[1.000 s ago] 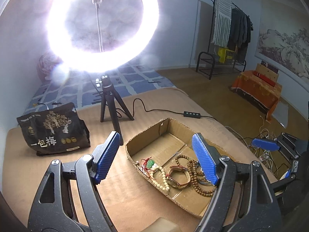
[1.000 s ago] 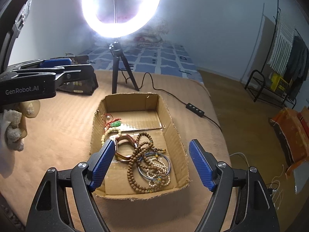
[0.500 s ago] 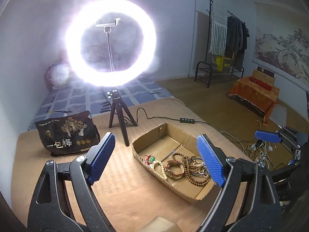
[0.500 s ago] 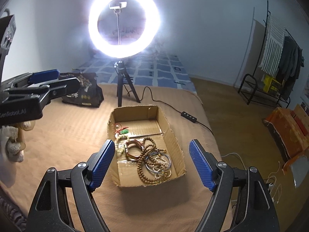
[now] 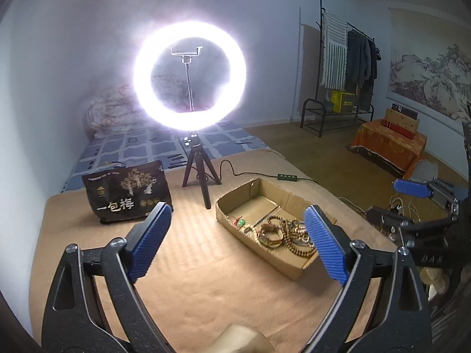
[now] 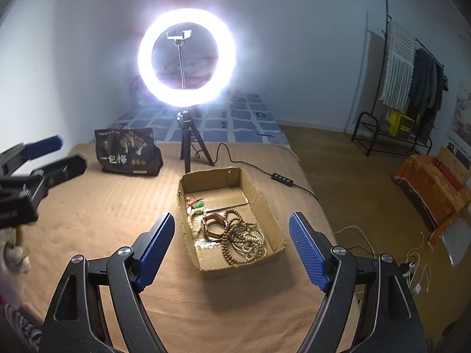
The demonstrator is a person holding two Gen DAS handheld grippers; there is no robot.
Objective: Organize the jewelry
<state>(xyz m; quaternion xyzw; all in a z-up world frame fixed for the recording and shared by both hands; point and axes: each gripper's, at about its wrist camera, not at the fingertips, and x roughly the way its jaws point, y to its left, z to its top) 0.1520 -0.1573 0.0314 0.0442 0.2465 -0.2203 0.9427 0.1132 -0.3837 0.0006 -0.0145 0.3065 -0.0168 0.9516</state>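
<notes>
A shallow cardboard box lies on the tan bed cover and also shows in the left wrist view. It holds brown bead strings, a pale bead bracelet, metal bangles, a brown leather band and a green pendant on red cord. My right gripper is open and empty, raised above the box's near end. My left gripper is open and empty, raised to the left of the box.
A lit ring light on a black tripod stands behind the box, its cable and switch trailing right. A black printed bag stands at the back left. The bed edge drops to the wooden floor on the right.
Both grippers have pulled back and up from the box, so it looks smaller and farther away. Both stay open. The jewelry in the box has not moved.
</notes>
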